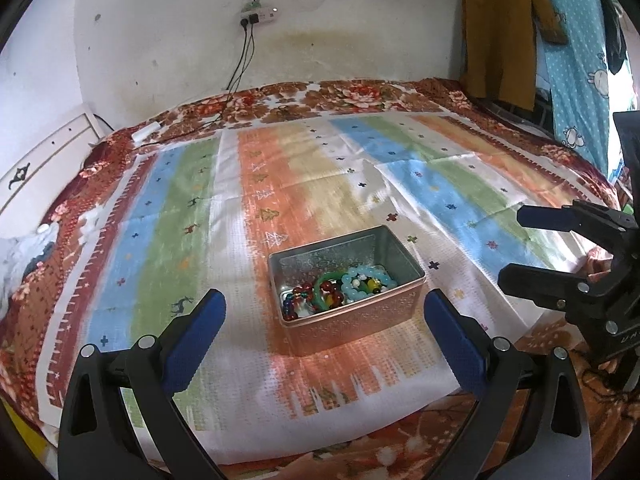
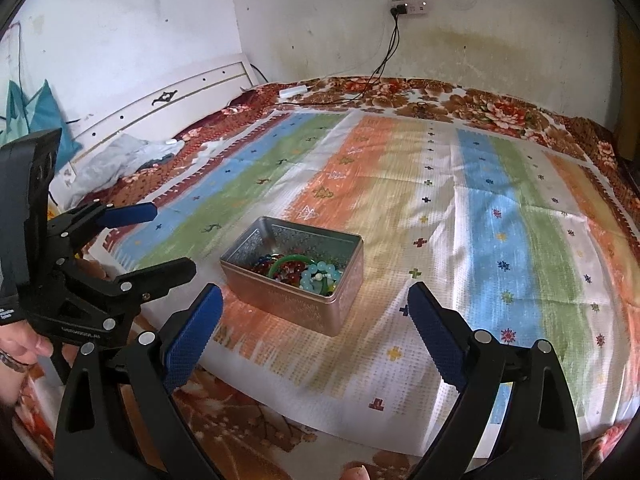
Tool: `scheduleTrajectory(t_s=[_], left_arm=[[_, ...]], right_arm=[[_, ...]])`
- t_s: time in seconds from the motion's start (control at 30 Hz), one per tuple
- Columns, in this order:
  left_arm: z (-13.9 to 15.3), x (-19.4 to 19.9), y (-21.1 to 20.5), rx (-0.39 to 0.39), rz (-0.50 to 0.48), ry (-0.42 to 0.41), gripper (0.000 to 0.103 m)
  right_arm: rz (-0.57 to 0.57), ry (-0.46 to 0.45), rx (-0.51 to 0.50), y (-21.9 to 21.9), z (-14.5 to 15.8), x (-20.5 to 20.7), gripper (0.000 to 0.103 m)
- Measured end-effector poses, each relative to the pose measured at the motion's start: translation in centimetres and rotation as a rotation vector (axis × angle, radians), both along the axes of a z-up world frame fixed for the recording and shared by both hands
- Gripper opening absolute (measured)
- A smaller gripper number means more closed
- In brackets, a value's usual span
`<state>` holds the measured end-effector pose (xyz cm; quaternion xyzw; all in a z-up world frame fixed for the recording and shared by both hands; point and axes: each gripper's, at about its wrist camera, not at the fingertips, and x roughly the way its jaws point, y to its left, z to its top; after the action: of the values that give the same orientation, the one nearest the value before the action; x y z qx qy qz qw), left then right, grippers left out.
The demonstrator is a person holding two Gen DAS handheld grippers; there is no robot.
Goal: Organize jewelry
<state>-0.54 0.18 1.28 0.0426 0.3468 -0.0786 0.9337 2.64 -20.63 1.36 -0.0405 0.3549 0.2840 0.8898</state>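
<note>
An open rectangular metal tin (image 1: 352,320) sits on a striped cloth on the bed; it also shows in the right wrist view (image 2: 304,308). Inside lie bead bracelets: a pale blue one (image 1: 368,280), a green bangle (image 1: 326,284) and red beads (image 1: 304,292); the right wrist view shows the blue beads (image 2: 320,276) and the green bangle (image 2: 290,261). My left gripper (image 1: 324,312) is open and empty, just short of the tin. My right gripper (image 2: 314,304) is open and empty, near the tin. Each gripper shows in the other's view, the right (image 1: 516,246) and the left (image 2: 172,240).
The striped cloth (image 1: 280,184) lies over a floral blanket (image 1: 360,94). A white headboard (image 2: 168,100) stands at the left. Cables (image 1: 240,68) run from a wall power strip (image 1: 260,16) onto the bed. Clothes (image 1: 500,28) hang at the right.
</note>
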Motion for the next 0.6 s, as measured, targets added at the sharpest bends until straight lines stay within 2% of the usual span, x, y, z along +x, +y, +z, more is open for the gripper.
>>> scheduleTrajectory(t_s=[0.3, 0.6], left_arm=[[-0.18, -0.08, -0.34, 0.032, 0.008, 0.002, 0.097], [0.19, -0.10, 0.28, 0.000, 0.029, -0.009, 0.097]], right_arm=[[-0.001, 0.010, -0.003, -0.17, -0.31, -0.19, 0.094], [-0.002, -0.002, -0.014, -0.16, -0.35, -0.12, 0.094]])
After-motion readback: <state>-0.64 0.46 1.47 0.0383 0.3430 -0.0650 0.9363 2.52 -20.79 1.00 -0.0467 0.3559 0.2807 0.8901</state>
